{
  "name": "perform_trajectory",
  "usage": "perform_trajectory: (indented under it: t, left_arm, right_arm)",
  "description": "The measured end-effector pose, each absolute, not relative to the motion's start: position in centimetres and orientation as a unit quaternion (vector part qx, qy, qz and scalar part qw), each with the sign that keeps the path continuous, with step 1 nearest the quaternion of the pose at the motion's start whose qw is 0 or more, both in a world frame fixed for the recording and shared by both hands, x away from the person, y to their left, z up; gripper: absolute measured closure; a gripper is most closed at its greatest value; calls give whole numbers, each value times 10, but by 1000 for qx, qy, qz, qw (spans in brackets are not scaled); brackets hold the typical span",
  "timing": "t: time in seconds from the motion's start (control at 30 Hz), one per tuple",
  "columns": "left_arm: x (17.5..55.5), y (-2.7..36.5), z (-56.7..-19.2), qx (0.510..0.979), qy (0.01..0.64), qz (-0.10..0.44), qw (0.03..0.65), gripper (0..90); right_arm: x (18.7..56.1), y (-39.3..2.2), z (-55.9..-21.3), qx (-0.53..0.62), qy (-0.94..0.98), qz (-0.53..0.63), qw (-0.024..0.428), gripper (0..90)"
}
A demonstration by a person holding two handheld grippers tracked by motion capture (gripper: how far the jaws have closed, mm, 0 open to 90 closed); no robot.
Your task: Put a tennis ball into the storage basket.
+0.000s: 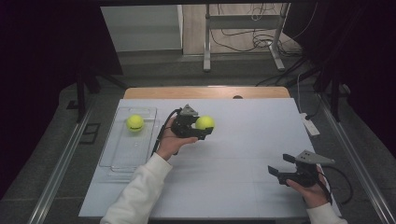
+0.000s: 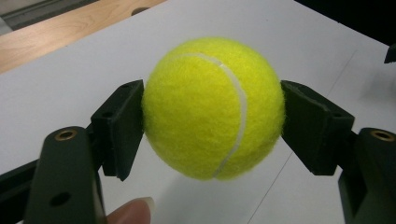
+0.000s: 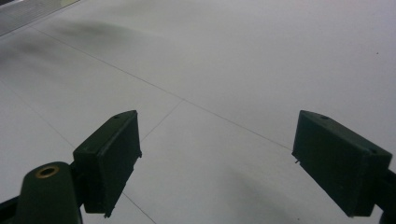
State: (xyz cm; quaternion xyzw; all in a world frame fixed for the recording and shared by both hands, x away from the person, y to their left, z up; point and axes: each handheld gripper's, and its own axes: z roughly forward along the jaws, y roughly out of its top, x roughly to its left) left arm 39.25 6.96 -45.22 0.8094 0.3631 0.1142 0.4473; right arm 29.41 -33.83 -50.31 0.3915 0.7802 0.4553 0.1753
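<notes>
Tennis ball (image 2: 213,108) clamped between the left tool's (image 1: 201,127) pads (image 2: 119,126).

White table top (image 1: 243,154) with thin seam lines, light wood edge (image 1: 205,92) along far side. Clear plastic tray (image 1: 119,156) at table's left part. Small white device (image 1: 310,125) near right edge. Beyond table: grey floor, metal frame legs (image 1: 206,37), loose cables (image 1: 254,39). Dark curtains on both sides.
</notes>
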Motion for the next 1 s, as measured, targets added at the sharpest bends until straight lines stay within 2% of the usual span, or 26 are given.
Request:
perform_trajectory:
  t: [1.0]
  left_arm:
    - [387, 98, -430, 779, 377, 134, 483, 272]
  right_arm:
    - [293, -339, -502, 393, 778, 457, 177, 151]
